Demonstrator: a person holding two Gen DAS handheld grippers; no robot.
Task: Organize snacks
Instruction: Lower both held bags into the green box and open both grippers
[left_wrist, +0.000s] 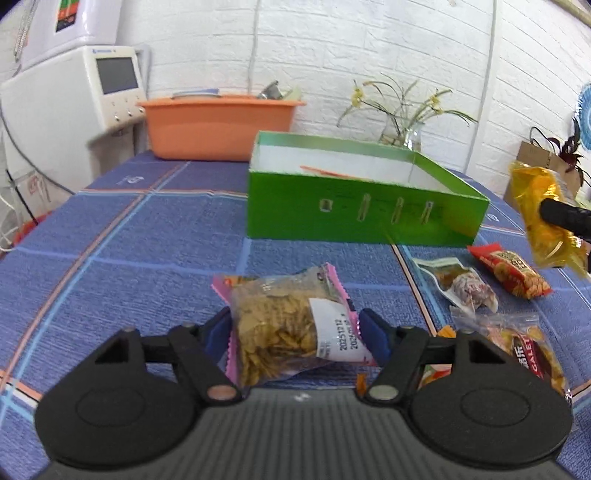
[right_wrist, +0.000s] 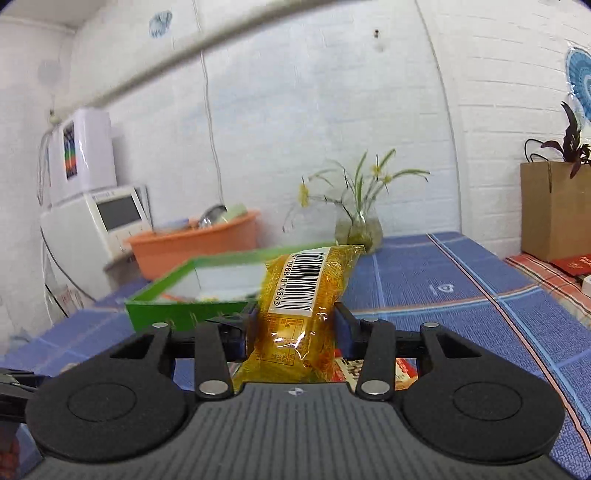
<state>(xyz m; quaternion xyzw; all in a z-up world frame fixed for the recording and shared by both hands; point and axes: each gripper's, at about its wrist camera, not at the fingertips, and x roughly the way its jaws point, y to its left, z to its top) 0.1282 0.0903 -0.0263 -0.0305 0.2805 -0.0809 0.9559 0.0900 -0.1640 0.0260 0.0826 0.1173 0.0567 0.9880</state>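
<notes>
My left gripper (left_wrist: 295, 328) is shut on a clear pink-edged packet of golden crisps (left_wrist: 284, 328), low over the blue checked tablecloth. My right gripper (right_wrist: 295, 328) is shut on a yellow snack packet with a barcode (right_wrist: 306, 302) and holds it up in the air; this packet also shows at the right edge of the left wrist view (left_wrist: 543, 218). An open green box (left_wrist: 362, 192) with a white inside stands ahead, and it shows in the right wrist view (right_wrist: 184, 295) to the left of the yellow packet.
Loose snacks lie right of the left gripper: a white pouch (left_wrist: 461, 288), a red packet (left_wrist: 513, 273), a clear packet with a red label (left_wrist: 524, 347). An orange basin (left_wrist: 218, 125), a flower vase (left_wrist: 402, 136), a white appliance (left_wrist: 74, 107) and a paper bag (right_wrist: 554, 210) stand behind.
</notes>
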